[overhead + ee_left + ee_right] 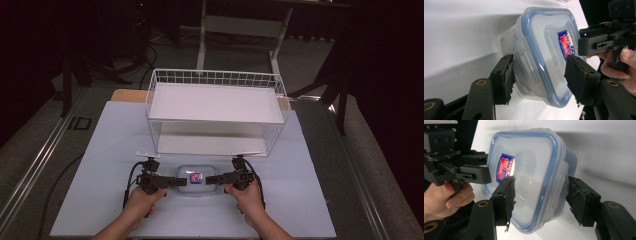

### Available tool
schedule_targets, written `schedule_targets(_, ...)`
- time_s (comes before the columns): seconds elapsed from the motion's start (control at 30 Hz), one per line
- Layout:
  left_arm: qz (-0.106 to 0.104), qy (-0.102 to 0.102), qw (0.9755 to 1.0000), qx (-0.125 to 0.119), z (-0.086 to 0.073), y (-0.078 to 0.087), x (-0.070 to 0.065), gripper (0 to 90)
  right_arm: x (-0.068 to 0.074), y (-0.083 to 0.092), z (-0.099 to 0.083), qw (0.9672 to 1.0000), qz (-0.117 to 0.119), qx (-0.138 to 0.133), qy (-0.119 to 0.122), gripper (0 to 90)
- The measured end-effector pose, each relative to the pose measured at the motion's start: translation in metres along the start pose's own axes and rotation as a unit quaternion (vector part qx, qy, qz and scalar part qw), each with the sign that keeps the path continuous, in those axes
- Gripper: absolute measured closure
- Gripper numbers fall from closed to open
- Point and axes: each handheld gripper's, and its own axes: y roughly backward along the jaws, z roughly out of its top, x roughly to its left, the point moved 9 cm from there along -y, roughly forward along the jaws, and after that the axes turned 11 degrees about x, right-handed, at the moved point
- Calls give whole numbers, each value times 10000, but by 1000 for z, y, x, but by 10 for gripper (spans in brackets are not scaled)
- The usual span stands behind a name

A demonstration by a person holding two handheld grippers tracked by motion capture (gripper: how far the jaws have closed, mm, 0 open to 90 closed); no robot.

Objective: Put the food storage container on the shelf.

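The high view looks forward and down from above my side of the table (100, 200), well back. Each gripper view rides low on one of my grippers and looks along its jaws from close up, the two facing each other. All three share the clear lidded container (195, 180) (544, 57) (531, 180).

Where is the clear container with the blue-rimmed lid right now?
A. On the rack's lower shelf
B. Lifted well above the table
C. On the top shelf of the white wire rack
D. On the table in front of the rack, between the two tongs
D: in the high view the container sits on the table in front of the wire rack, with the left tongs and right tongs at its two ends.
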Motion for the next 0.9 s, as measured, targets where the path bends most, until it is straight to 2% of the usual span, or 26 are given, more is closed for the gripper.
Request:
schedule_targets(0.13,46,-32,10000,-60,-3,2,-3,446,3,1,-3,9998,-127,-128,131,415)
schedule_targets(0.2,160,-113,9997,-129,-4,2,-5,454,5,1,-5,9993,-222,-158,252,415)
schedule_targets(0.27,216,-98,9996,-177,-5,3,-7,461,7,2,-7,9987,-296,-218,352,416)
schedule_targets(0.3,206,-44,9996,-211,-6,4,-8,474,8,2,-8,9986,-311,-235,360,422)
schedule_targets(0.37,321,-131,9992,-212,-7,5,-11,480,9,3,-10,9982,-338,-280,396,427)
schedule_targets(0.5,353,-99,9988,-331,-8,5,-13,494,11,5,-12,9974,-403,-348,487,434)
schedule_targets(0.57,418,-149,9985,-334,-6,5,-15,496,11,6,-11,9970,-412,-417,502,434)
schedule_targets(0.63,428,-164,9982,-374,-3,5,-17,497,11,8,-9,9966,-398,-495,516,434)
schedule_targets(0.73,476,-298,9972,-504,5,8,-24,498,12,15,-5,9957,-363,-612,595,434)
schedule_targets(0.9,465,-424,9965,-547,26,8,-34,498,15,34,7,9917,-534,-891,757,433)
